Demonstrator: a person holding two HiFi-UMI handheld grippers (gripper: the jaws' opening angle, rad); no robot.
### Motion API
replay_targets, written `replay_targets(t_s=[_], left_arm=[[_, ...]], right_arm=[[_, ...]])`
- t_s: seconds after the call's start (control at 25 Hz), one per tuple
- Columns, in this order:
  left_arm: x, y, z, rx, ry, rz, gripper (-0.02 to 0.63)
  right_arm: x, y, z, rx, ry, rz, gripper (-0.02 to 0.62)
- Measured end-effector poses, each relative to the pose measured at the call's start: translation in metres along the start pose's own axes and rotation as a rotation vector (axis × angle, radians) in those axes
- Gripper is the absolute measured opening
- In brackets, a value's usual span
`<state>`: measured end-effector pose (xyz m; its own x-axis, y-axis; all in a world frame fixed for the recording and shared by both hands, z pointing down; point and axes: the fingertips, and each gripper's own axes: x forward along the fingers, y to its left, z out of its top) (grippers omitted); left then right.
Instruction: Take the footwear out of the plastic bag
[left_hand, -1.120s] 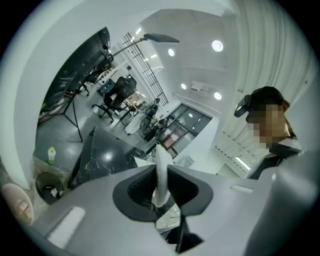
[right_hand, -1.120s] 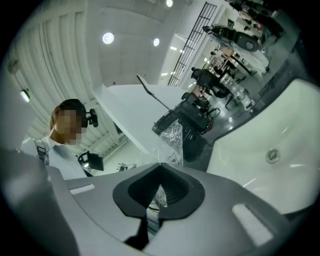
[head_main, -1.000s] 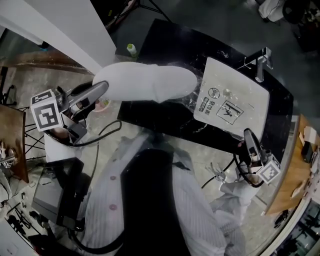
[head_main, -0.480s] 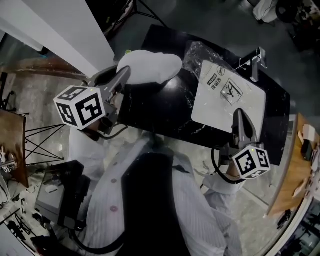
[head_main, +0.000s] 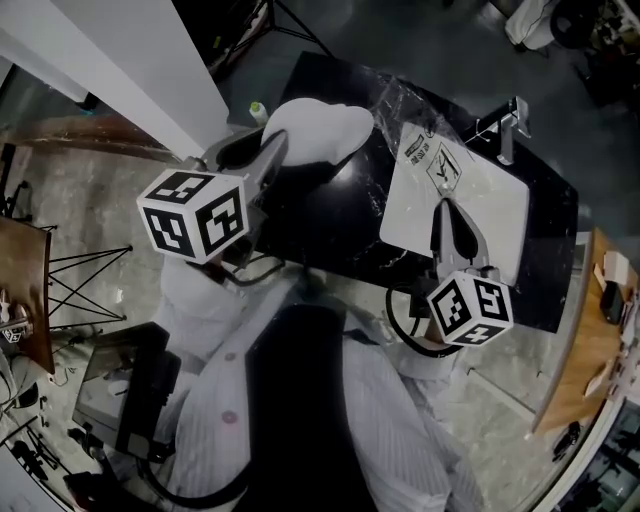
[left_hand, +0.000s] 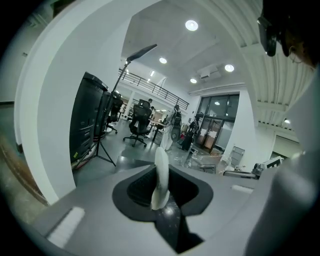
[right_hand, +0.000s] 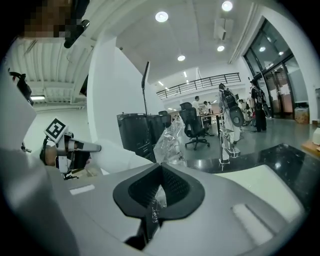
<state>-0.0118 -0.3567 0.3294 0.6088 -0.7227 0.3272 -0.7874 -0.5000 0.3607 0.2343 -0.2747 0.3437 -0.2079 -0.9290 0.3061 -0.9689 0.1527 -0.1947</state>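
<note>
Looking down in the head view, the left gripper (head_main: 272, 158) holds a white slipper (head_main: 318, 132) by its edge over the far left corner of the black counter (head_main: 330, 225). The slipper is just beside the crumpled mouth of the clear plastic bag (head_main: 398, 100). The right gripper (head_main: 450, 208) lies over the bag's flat white printed part (head_main: 490, 200), toward the counter's right side.

In the left gripper view, the jaws stand slightly apart, clamped on a thin white rim of the slipper, which rises upright between them.

In the right gripper view, the jaws are together, pinching a wisp of clear film. The rest of the bag bunches up just beyond, with the slipper and the left gripper off to the left.

The step in hand looks like the pull-out itself, nearly done: 1 slipper seems clear of the bag. Next, I judge, the left should carry it aside and set it on the counter, with the right pinning the bag. Whether a 2nd slipper is inside I cannot tell.
</note>
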Motion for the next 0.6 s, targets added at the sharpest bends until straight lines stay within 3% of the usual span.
replay_targets(t_s=[0.6], left_arm=[[0.0016, -0.0049, -0.0043, -0.003, 0.004, -0.008, 0.064]], right_arm=[[0.0041, 0.0029, 0.0058, -0.020, -0.008, 0.023, 0.012]])
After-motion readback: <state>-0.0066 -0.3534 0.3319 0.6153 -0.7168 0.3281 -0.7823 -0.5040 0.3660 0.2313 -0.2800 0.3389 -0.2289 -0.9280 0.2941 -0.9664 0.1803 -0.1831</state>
